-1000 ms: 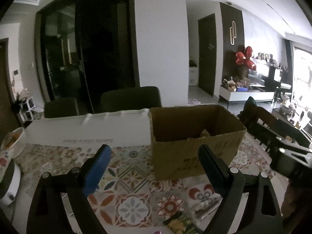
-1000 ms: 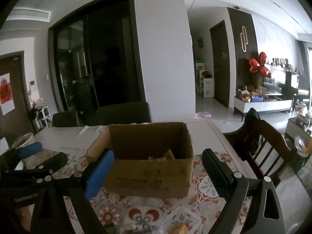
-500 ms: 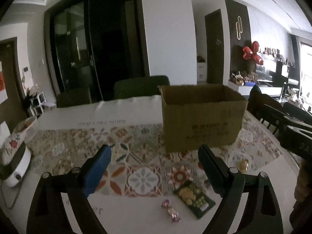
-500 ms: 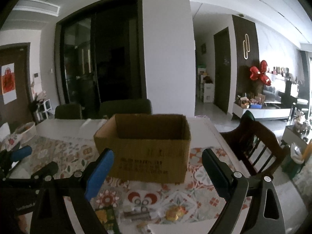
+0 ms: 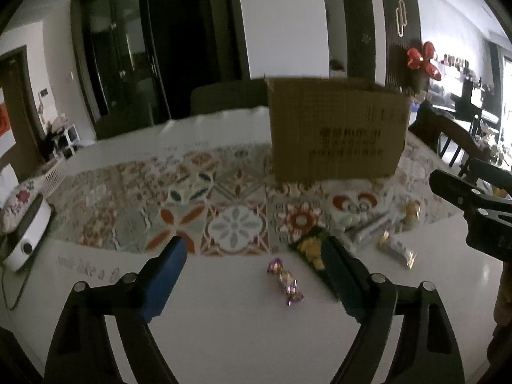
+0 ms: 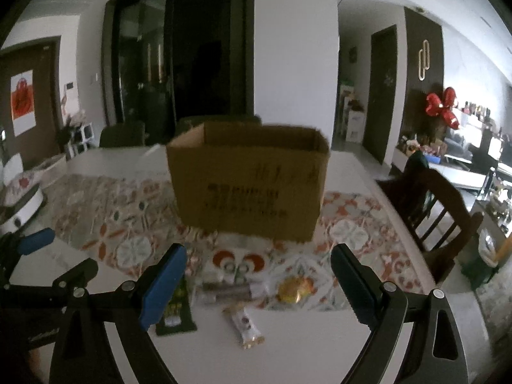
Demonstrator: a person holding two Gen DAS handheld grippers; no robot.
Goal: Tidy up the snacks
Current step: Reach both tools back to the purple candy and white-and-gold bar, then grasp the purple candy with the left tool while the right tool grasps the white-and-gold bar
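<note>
My left claw [image 5: 252,256] hangs wide open over the white table [image 5: 224,320] and grips nothing; a purple-wrapped candy [image 5: 286,281] lies on the table between its fingers. A dark green snack packet [image 5: 312,249] sits just beside the right finger. My right claw [image 6: 259,268] is spread wide as well and holds nothing. Ahead of it lie a round gold-wrapped sweet [image 6: 294,289], a silvery wrapped bar [image 6: 224,291] and, nearer me, a white-and-gold bar [image 6: 246,324]. The green packet [image 6: 176,307] lies partly under its left finger. The cardboard box [image 6: 249,182] stands open-topped on the patterned mat [image 6: 121,217], behind all the snacks and apart from them.
</note>
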